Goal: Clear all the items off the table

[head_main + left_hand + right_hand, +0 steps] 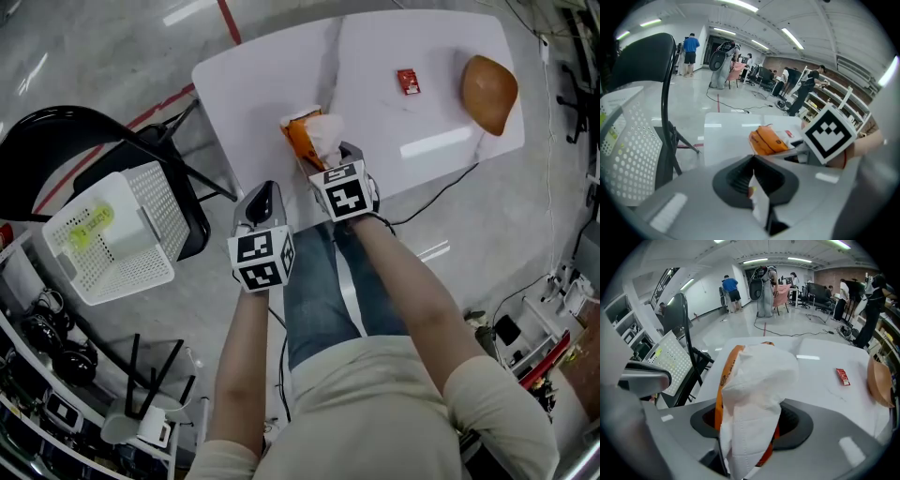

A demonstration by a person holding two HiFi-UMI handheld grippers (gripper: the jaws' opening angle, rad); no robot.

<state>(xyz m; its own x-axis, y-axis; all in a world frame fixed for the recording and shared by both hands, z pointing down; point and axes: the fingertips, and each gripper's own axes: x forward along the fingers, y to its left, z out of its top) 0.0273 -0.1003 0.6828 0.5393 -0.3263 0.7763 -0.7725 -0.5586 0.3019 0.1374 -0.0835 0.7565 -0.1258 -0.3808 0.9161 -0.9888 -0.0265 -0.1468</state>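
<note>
An orange snack packet with a crumpled white napkin against it sits at the near edge of the white table. My right gripper is shut on both; in the right gripper view the napkin and the packet fill the space between the jaws. My left gripper hangs just off the table's near edge, shut on a thin white scrap. A small red sachet and a brown paper bag lie at the far right of the table.
A white perforated basket stands on a black chair to the left of the table, with a yellow-green item inside. A cable runs across the floor by the table's right side. Shelves with gear line the lower left.
</note>
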